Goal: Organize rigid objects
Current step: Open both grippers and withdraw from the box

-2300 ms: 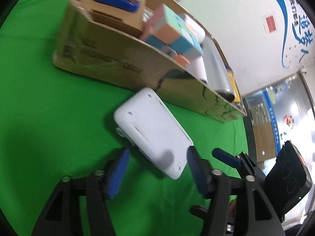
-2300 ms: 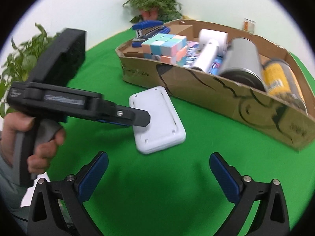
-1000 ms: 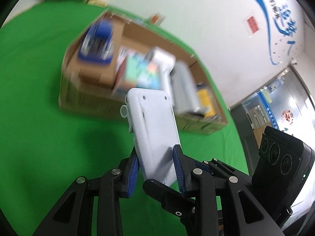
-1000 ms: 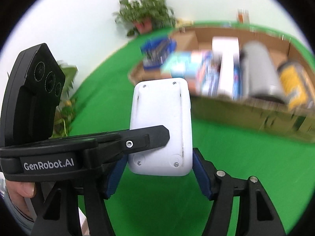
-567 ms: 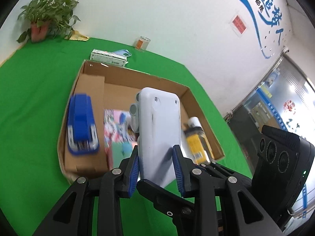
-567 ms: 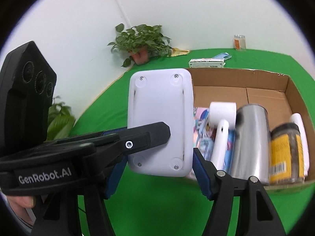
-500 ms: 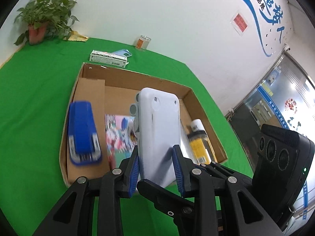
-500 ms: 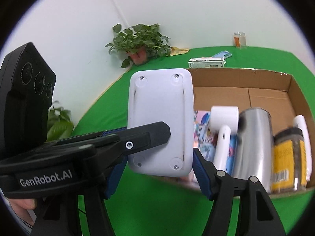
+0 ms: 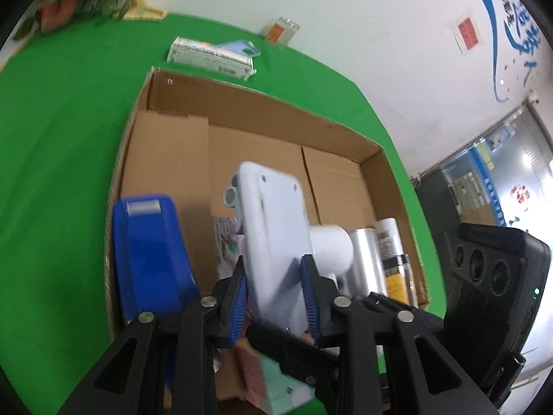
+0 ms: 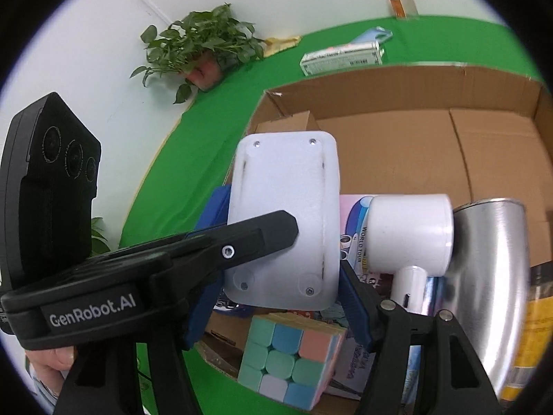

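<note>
Left wrist view: the left gripper (image 9: 274,294) clamps the white plastic device (image 9: 273,238) above the cardboard box (image 9: 262,110), beside the blue stapler (image 9: 148,252); not yet set down.

Right wrist view: the right gripper (image 10: 276,311) pinches the device's sides too; the pastel cube (image 10: 287,356) and silver can (image 10: 490,294) already lie inside.

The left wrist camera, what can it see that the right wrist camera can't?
Only the left wrist view shows the blue stapler whole and the wall lettering. Only the right wrist view shows the pastel cube clearly and a thumb. Both show the white device gripped by both grippers, the cardboard box and the white hairdryer.
</note>
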